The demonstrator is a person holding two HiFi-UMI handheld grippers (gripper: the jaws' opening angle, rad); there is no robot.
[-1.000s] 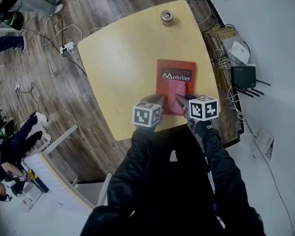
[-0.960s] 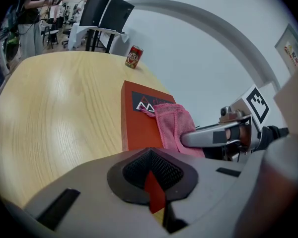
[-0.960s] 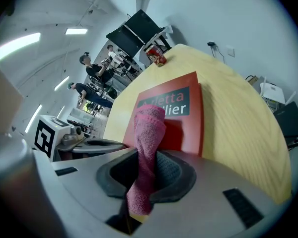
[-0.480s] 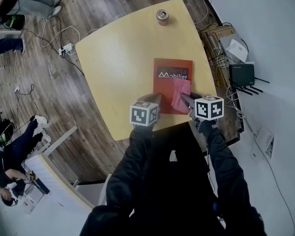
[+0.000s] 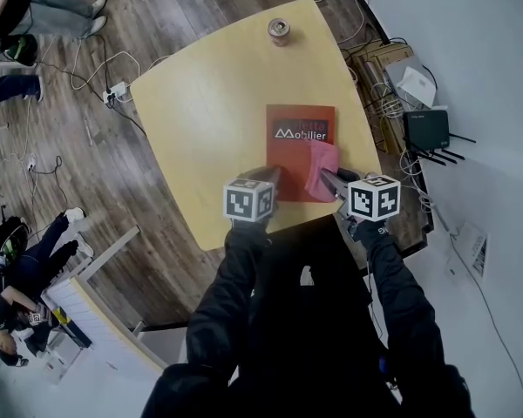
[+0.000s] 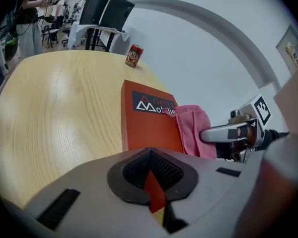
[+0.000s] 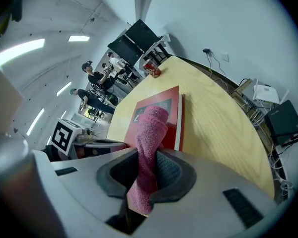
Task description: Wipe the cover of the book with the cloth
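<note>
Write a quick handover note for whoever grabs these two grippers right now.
Left gripper: jaws shut on the near edge of the book, holding it on the table.
Right gripper: jaws shut on the pink cloth, which lies on the cover's right side.
Done: cloth is on the cover; how much is wiped can't be told.
Left: sweep the rest of the cover.

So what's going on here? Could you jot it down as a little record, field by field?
Setting: a person at a wooden table, one gripper in each hand
Book: orange-red book, flat by the table's near edge
Cloth: pink cloth, lying on the right side of the cover
Left gripper: left gripper, jaws closed on the book's near edge
Right gripper: right gripper, jaws closed on the cloth
Also there: a drinks can at the far edge
</note>
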